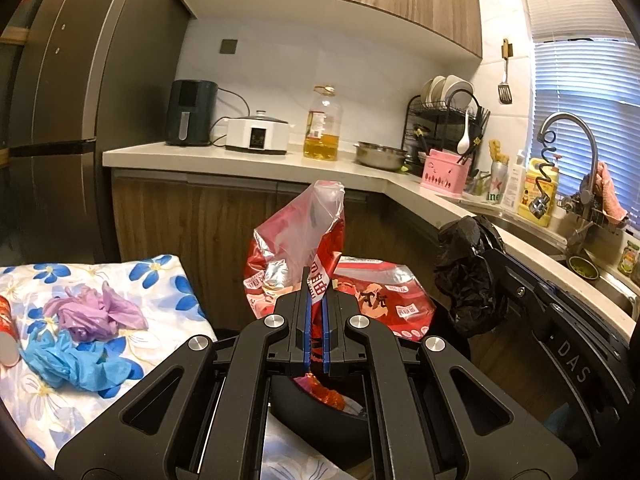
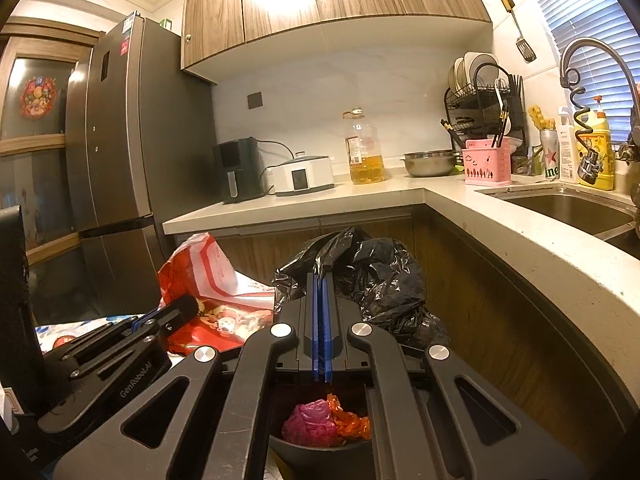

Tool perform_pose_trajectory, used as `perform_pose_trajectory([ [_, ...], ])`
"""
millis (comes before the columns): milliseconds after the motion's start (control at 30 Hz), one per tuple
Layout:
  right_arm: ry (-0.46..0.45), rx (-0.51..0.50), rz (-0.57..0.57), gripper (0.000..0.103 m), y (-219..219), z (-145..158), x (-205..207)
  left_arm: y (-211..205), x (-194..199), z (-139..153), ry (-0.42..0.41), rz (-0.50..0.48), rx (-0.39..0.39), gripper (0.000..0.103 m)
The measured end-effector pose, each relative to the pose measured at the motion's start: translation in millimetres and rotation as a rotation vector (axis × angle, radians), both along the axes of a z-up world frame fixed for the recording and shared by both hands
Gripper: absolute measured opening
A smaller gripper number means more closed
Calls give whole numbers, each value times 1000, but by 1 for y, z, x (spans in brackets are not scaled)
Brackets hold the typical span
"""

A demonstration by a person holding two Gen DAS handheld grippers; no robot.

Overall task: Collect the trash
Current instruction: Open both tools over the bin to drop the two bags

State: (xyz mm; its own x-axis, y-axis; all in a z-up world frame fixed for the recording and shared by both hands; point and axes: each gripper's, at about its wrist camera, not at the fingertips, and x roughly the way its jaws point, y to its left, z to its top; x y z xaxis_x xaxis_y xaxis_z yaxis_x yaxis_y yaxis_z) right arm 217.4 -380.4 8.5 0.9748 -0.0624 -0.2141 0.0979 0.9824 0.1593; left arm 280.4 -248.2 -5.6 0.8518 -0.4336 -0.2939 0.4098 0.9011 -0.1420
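Inside the black bin (image 2: 320, 454) lie pink and orange wrappers; left tool (image 1: 316, 280) grips red packaging (image 1: 296, 248), right tool (image 2: 321, 284) the bin liner (image 2: 380, 276).

Glossy crinkled black plastic bag (image 2: 384, 276), shiny red foil wrapper (image 1: 304, 264), wood-grain cabinets (image 1: 192, 224).

At lower left of my left wrist view, the floral-cloth bench (image 1: 160, 276) carries a crumpled purple bag (image 1: 96, 312), blue gloves (image 1: 76, 364) just beside it, and a red can (image 1: 8, 336) at the frame's edge.
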Motion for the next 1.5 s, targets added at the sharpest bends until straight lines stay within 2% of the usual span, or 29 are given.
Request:
perform_pose_trajectory([
  [467, 40, 2, -1, 3, -4, -6, 16, -9, 12, -11, 25, -21, 13, 4],
  [667, 52, 13, 0, 3, -7, -8, 20, -8, 17, -15, 41, -31, 15, 11],
  [767, 55, 9, -5, 9, -8, -10, 20, -8, 16, -16, 34, -29, 20, 21],
  [833, 59, 11, -9, 12, -8, -10, 21, -8, 16, -16, 31, -26, 18, 35],
  [967, 60, 17, -19, 22, -11, -12, 19, -3, 15, -16, 28, -17, 10, 45],
  [1100, 62, 26, -33, 27, -13, -13, 17, 6, 13, -15, 26, 12, -4, 62],
  [1167, 65, 33, -39, 35, -14, -14, 15, 14, 11, -14, 24, 33, -15, 68],
  [1233, 66, 34, -43, 40, -13, -16, 12, 19, 7, -14, 16, 52, -16, 78],
  [1367, 59, 34, -57, 56, -10, -17, 3, 31, -3, -13, 15, 102, 5, 85],
  [1500, 59, 31, -71, 66, -4, -18, -7, 45, -14, -13, 25, 140, 11, 89],
])
